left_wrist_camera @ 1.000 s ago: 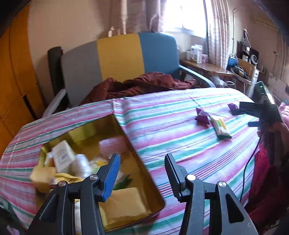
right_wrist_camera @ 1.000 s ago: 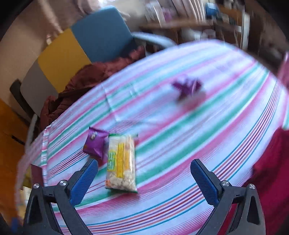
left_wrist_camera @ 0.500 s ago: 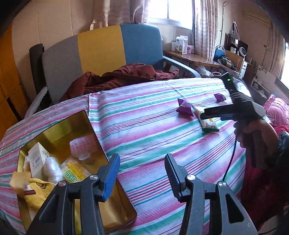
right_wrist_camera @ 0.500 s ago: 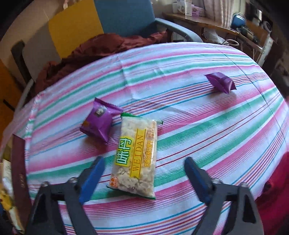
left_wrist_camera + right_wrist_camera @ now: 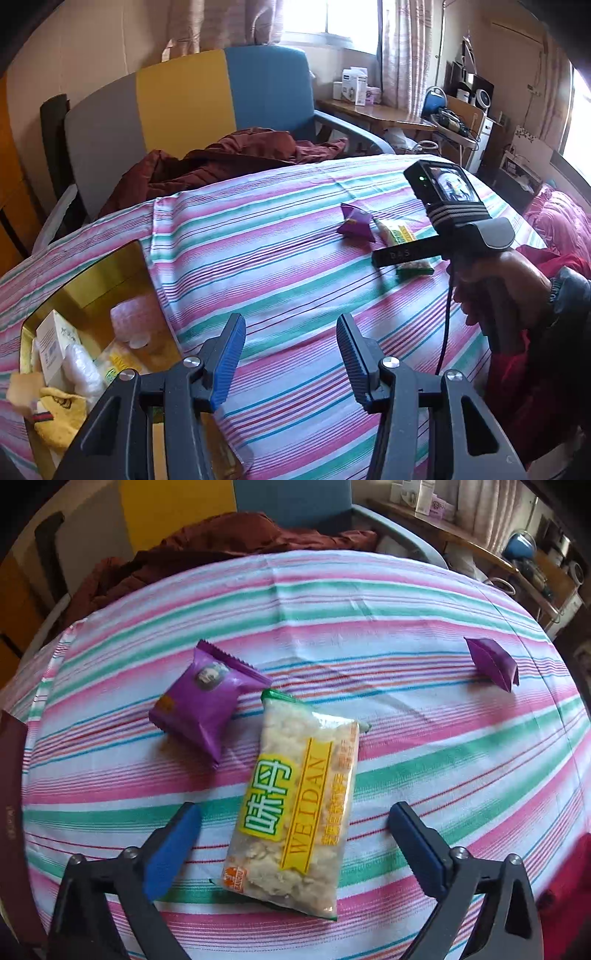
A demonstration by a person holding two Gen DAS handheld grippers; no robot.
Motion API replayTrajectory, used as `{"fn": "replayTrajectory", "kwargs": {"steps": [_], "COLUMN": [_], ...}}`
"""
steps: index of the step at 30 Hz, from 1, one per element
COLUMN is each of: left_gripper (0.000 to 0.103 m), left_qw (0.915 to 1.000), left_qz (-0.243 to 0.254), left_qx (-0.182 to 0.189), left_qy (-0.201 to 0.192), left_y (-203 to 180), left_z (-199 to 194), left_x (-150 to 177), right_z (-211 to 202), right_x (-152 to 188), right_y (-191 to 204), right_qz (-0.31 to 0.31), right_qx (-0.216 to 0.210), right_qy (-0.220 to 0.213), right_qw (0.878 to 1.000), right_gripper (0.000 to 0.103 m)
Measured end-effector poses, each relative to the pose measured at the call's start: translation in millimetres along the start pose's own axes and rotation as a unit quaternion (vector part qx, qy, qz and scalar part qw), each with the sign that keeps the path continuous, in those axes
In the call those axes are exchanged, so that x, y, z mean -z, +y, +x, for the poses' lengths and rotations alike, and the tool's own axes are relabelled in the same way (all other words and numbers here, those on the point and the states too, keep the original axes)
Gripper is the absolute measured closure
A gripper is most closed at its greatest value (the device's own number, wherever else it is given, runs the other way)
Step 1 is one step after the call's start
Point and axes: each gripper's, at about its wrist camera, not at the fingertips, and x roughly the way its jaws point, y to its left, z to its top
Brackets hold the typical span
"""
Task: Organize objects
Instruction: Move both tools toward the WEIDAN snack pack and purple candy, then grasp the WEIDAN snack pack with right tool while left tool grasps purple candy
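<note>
Our right gripper [image 5: 293, 836] hangs over the snack packet [image 5: 295, 812], jaws opening wide on either side of it, pads not yet touching. The packet lies flat on the striped tablecloth [image 5: 443, 757], near the table's near edge. We judge it light, crinkly and slippery, its contents brittle, so we would pinch gently across its narrow middle. A purple pouch [image 5: 207, 705] lies just left of it, another purple pouch [image 5: 493, 662] far right. Our left gripper [image 5: 291, 350] hovers half apart, empty, beside the gold tin [image 5: 92, 273], whose contents we can only partly make out.
</note>
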Motion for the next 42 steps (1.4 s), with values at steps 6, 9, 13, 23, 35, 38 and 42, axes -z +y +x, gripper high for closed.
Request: {"fn": "replayTrajectory", "kwargs": {"steps": [6,9,13,23,35,38,42], "left_gripper": [0.051,0.051,0.051,0.051,0.051,0.051,0.051], "left_qw": [0.9998,0.9998,0.9998,0.9997,0.9948,0.9927,0.9897], "left_qz": [-0.003,-0.007,-0.01,-0.001,0.032,0.055,0.086], "left_qx": [0.011,0.012,0.013,0.022,0.084,0.096,0.098], "left_qy": [0.015,0.016,0.013,0.014,0.047,0.048,0.06], "left_y": [-3,-1,0,-10,-40,-51,-67], "left_z": [11,14,18,51,134,149,173], "left_x": [-2,-5,-12,-48,-101,-110,-118], "right_z": [-5,-11,-21,-23,-33,-31,-35], "right_x": [4,3,5,10,-12,-16,-16], "right_y": [-2,-1,-4,-5,-37,-40,-39], "right_qz": [-0.002,-0.001,0.009,-0.003,0.078,0.079,0.079], "right_qx": [0.004,0.009,0.017,0.051,0.022,0.013,0.003], "right_qy": [0.0,-0.007,-0.017,-0.017,-0.033,-0.034,-0.038], "right_qw": [1.0,1.0,1.0,0.999,0.996,0.996,0.996], "right_gripper": [0.003,0.023,0.055,0.056,0.056,0.056,0.056]}}
